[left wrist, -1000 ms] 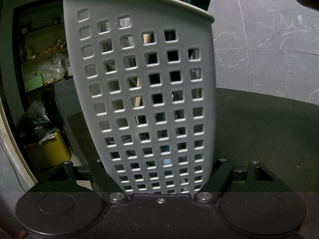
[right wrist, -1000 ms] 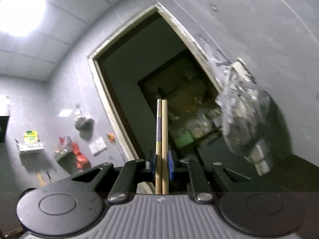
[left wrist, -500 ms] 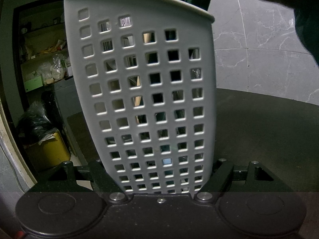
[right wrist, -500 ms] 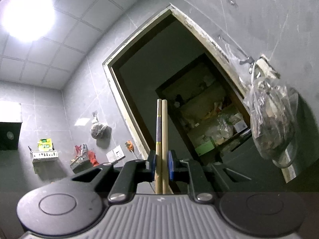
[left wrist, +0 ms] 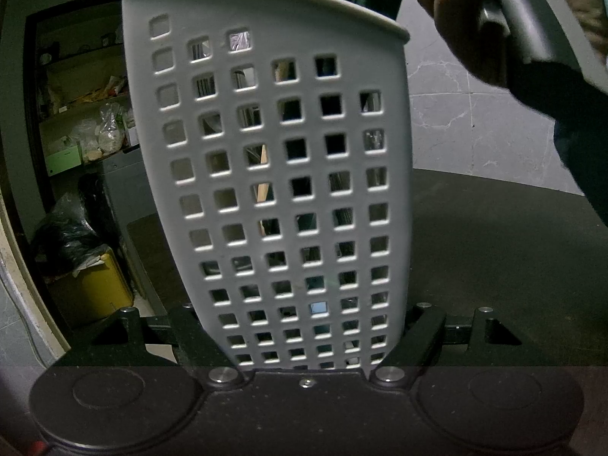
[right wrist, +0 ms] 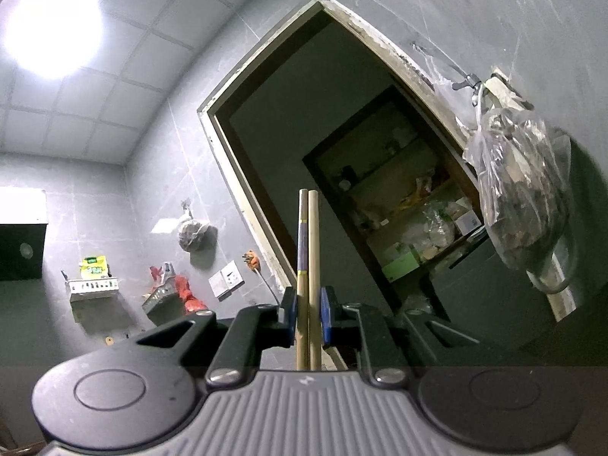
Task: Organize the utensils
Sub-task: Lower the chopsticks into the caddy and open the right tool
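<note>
Two chopsticks (right wrist: 308, 266) pinched by right gripper (right wrist: 308, 315) (right view only), left gripper (left wrist: 304, 342) clamping holder (left wrist: 281, 174).

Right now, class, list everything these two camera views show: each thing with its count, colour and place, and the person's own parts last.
utensil holder: one, white, perforated, upright on the table between the left claw's fingers
chopsticks: two, wooden, clamped upright in the right claw
table: one, dark, under the holder
plastic bag: one, clear, hanging on the wall
ceiling light: one, bright, top left
left claw: one, black, shut on the holder
right claw: one, black with blue pads
hand: one, above the holder's right
</note>
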